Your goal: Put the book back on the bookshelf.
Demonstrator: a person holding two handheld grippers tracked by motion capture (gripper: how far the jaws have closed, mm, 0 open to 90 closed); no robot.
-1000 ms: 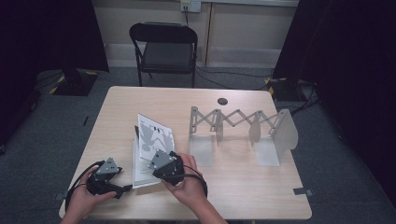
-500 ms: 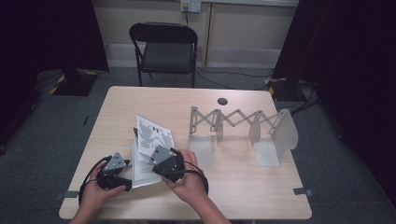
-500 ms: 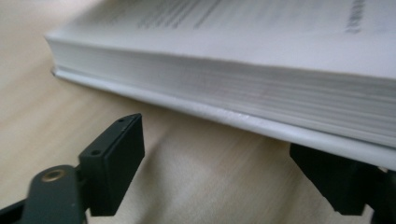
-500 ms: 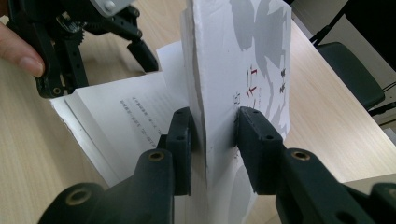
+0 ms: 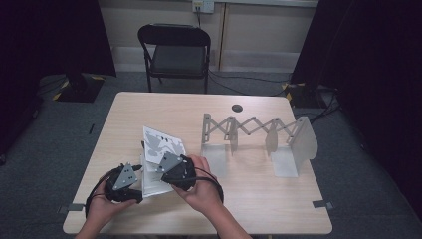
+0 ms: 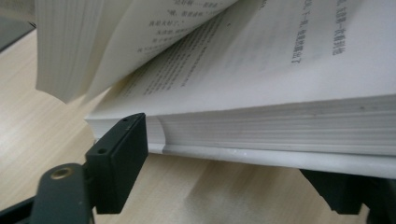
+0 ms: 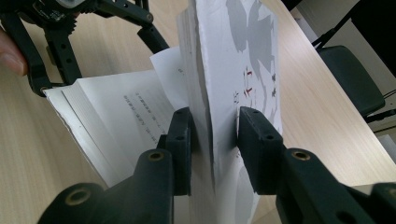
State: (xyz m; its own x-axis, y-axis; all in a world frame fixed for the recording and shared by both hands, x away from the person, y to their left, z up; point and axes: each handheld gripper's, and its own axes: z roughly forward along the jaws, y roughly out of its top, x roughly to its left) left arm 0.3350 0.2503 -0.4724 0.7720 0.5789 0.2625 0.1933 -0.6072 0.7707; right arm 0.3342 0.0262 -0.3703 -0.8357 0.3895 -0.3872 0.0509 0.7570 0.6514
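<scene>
The right gripper (image 7: 214, 140) is clamped on the front cover and a sheaf of pages of the book (image 7: 140, 116), holding that part lifted upright. The left gripper (image 6: 233, 163) has its jaws apart around the thickness of the lower page block, one jaw against the block's corner near the table; whether they press on it I cannot tell. The jaws have just been closing a little, with the block between them. The book (image 5: 158, 149) lies open near the tabletop's front left corner, between the two hands. Toward the right edge of the table (image 5: 278, 209) stands an expanding rack (image 5: 259, 137), well apart from the book. A chair (image 5: 175, 52) stands beyond the far edge.
</scene>
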